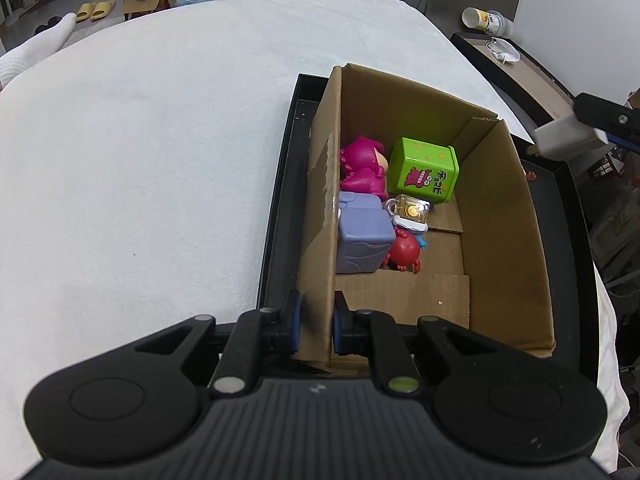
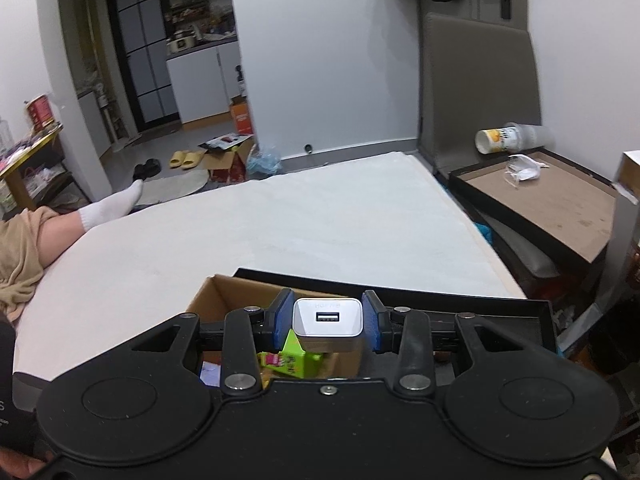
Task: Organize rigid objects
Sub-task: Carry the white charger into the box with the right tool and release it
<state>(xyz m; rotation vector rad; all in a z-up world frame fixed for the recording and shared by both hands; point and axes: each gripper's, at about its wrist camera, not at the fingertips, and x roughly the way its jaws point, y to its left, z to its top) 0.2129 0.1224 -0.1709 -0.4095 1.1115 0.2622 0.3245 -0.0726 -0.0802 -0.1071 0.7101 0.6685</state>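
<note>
An open cardboard box (image 1: 500, 216) stands in a black tray (image 1: 276, 216) on the white table. Inside lie a pink figure (image 1: 362, 168), a green cube (image 1: 426, 170), a purple block (image 1: 362, 236), a clear mug charm (image 1: 410, 210) and a red figure (image 1: 404, 254). My left gripper (image 1: 316, 320) is shut on the box's near left wall. My right gripper (image 2: 327, 322) is shut on a white USB charger (image 2: 328, 324) and holds it above the box (image 2: 224, 292); it also shows at the right edge of the left wrist view (image 1: 568, 130).
A second tray (image 2: 560, 200) with a white mask (image 2: 522, 172) and a tipped paper cup (image 2: 508, 138) sits at the right, beside a grey chair (image 2: 476, 92). A person's socked leg (image 2: 100, 208) rests at the table's left edge.
</note>
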